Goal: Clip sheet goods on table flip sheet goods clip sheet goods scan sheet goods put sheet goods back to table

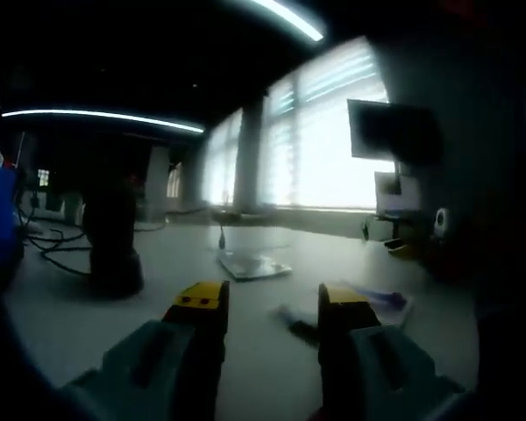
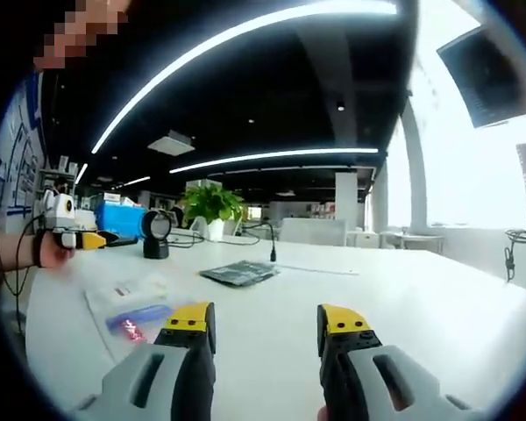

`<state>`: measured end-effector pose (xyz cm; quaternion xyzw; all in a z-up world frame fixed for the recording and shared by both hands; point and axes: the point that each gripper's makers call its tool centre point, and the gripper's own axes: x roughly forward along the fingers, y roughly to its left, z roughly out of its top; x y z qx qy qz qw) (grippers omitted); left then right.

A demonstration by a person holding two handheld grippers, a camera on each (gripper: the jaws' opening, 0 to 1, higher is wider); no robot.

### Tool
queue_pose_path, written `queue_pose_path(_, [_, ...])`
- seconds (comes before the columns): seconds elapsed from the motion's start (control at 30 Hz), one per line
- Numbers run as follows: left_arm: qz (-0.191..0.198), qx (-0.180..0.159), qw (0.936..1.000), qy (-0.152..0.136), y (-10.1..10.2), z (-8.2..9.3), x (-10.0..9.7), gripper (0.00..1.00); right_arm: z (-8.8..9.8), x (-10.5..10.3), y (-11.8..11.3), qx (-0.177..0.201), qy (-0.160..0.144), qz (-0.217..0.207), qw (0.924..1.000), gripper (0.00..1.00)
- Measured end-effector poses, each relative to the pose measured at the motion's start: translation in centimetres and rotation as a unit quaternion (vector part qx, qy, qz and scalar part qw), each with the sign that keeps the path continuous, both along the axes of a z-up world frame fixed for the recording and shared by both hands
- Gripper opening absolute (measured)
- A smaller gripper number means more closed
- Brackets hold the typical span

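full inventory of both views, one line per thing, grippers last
Table: one, white, under everything.
Flat packet: one, dark grey, mid-table ahead of the claws.
Clear bags: a few, clear with blue and white print, table left of the right claw; red scan glow on one.
Scanner stand: one, black, far side of table.
Plant: one, green, behind table.
Cables: black, near the scanner stand.
Monitor: one, dark, by the window.
Left claw: yellow tips, open, empty.
Right claw: yellow tips, open, empty.
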<state>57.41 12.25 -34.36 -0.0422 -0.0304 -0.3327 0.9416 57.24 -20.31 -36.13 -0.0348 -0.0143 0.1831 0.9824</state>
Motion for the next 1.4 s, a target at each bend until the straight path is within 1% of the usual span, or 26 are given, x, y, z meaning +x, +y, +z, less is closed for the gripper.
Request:
queue_pose_path(0.17, [0.004, -0.004, 1.0, 0.005, 0.3, -0.2, 0.4, 0.34, 0.1, 0.2, -0.4, 0.006, 0.001, -0.008, 1.0, 0.4])
queue_pose_path(0.3, [0.013, 0.013, 0.9998, 0.004, 0.3, -0.6, 0.6, 0.34, 0.0, 0.1, -0.4, 0.005, 0.001, -0.005, 1.0, 0.39])
queue_pose_path(0.5, [0.007, 0.022, 0.9997, 0.002, 0.0, -0.8, 0.5, 0.34, 0.2, 0.0, -0.5, 0.004, -0.002, -0.008, 1.0, 0.39])
queue_pose_path(0.73, [0.008, 0.01, 0.9999, 0.008, 0.2, -0.7, 0.7, 0.34, 0.0, 0.0, -0.3, -0.001, 0.002, -0.008, 1.0, 0.39])
queue_pose_path(1.03, [0.011, 0.018, 0.9998, 0.006, 0.1, -0.8, 0.7, 0.34, 0.0, 0.0, -0.3, 0.0, 0.001, -0.007, 1.0, 0.39])
queue_pose_path(1.07, [0.011, 0.018, 0.9998, 0.007, 0.1, -0.8, 0.7, 0.34, 0.0, 0.0, -0.3, 0.002, 0.002, -0.006, 1.0, 0.39])
queue_pose_path(1.1, [0.011, 0.018, 0.9998, 0.007, 0.1, -0.9, 0.7, 0.34, 0.4, -0.1, -0.3, 0.011, -0.002, -0.004, 0.9999, 0.4])
queue_pose_path(1.13, [0.011, 0.017, 0.9998, 0.008, 0.1, -0.9, 0.7, 0.34, 0.9, -0.2, -0.4, 0.036, -0.008, -0.005, 0.9993, 0.4])
queue_pose_path(1.2, [0.011, 0.016, 0.9998, 0.008, 0.2, -0.8, 0.7, 0.34, 1.3, -0.4, -0.8, 0.063, -0.008, -0.004, 0.998, 0.39])
queue_pose_path(1.3, [0.011, 0.016, 0.9998, 0.008, 0.2, -0.8, 0.7, 0.34, 1.4, -0.4, -1.4, 0.061, -0.01, -0.015, 0.9979, 0.38])
queue_pose_path(1.4, [0.01, 0.018, 0.9998, 0.007, 0.2, -0.9, 0.7, 0.34, 1.9, -0.4, -1.2, 0.057, -0.016, -0.018, 0.9981, 0.37])
